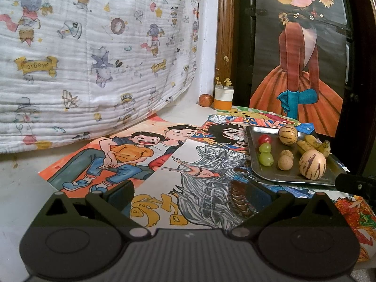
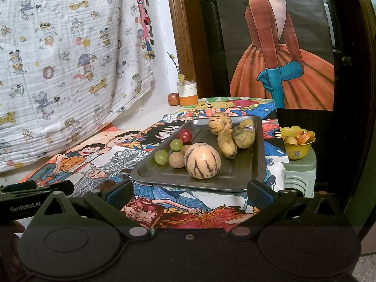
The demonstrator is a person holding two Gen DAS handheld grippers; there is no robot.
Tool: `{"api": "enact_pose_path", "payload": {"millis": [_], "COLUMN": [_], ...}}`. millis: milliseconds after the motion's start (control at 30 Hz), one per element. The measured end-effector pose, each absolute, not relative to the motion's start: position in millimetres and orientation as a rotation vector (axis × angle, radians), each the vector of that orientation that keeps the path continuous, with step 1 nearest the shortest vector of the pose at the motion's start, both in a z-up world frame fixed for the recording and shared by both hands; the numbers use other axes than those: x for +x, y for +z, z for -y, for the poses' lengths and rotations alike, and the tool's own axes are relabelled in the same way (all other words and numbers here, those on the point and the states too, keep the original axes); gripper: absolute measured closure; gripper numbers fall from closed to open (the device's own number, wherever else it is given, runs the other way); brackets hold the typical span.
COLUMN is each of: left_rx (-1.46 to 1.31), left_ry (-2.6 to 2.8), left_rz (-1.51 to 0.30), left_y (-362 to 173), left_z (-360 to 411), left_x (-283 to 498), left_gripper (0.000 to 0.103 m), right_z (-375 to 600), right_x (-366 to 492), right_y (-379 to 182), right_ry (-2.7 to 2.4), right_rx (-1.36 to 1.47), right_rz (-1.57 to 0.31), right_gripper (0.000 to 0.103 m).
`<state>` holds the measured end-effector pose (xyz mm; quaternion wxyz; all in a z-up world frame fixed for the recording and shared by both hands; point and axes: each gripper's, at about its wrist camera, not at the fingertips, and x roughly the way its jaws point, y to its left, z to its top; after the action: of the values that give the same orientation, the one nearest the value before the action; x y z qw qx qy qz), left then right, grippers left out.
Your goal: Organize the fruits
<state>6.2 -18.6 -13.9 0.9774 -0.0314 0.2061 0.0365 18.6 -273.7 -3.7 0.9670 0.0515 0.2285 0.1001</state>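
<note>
The fruit sits grouped on a metal tray (image 2: 256, 141) on the drawing-covered desk (image 2: 164, 211): a red cherry tomato (image 2: 184, 135) and two green grapes (image 2: 161, 157) in a line, two small brown round fruits (image 2: 176, 160), two striped melons (image 2: 202, 160), and small bananas (image 2: 226, 143) leaning together. The near melon touches a brown fruit, so nudging either could set round pieces rolling off the shallow rim. Grapes would likely slip or bruise under a hard pinch. The right gripper (image 2: 189, 191) hovers before the tray's near edge, fingers spread wide and empty; the left gripper (image 1: 188, 193) sits left of the tray, equally wide and empty. Pushing the tray itself could skid it across the paper. An apple (image 1: 206, 100) and a jar (image 1: 223, 98) stand well apart by the wall.
</note>
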Motion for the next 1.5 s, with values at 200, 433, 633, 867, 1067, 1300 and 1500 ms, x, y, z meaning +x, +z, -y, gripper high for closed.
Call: {"api": "enact_pose_path", "payload": {"millis": [200, 433, 633, 867, 1067, 1300, 1500], "left_rx": [-0.063, -0.063, -0.063, -0.074, -0.055, -0.043, -0.041], "left_ry": [0.074, 0.075, 0.075, 0.059, 0.072, 0.071, 0.073], "left_rz": [-0.414, -0.415, -0.415, -0.422, -0.406, -0.413, -0.417], "left_y": [-14.0, -14.0, -13.8, -13.1, -9.3, -10.6, -11.9], "left_z": [19.1, 19.5, 19.9, 19.5, 21.7, 22.9, 22.5], "left_x": [6.3, 6.4, 6.7, 4.8, 2.7, 3.9, 4.5], "left_gripper": [0.000, 0.000, 0.000, 0.000, 0.000, 0.000, 0.000], "right_z": [273.9, 273.7, 273.3, 272.4, 270.3, 269.5, 268.9], "right_x": [18.9, 18.7, 18.3, 18.0, 17.9, 18.5, 19.4], "right_y": [-3.9, -4.1, -3.9, -4.2, -6.0, -6.6, -8.0], "right_ry": [0.202, 0.204, 0.204, 0.206, 0.210, 0.217, 0.219], "right_rx": [0.105, 0.104, 0.105, 0.104, 0.103, 0.106, 0.109], "right_rz": [-0.464, -0.463, -0.463, -0.464, -0.470, -0.472, -0.477], "right_gripper": [0.001, 0.001, 0.001, 0.001, 0.001, 0.001, 0.001]}}
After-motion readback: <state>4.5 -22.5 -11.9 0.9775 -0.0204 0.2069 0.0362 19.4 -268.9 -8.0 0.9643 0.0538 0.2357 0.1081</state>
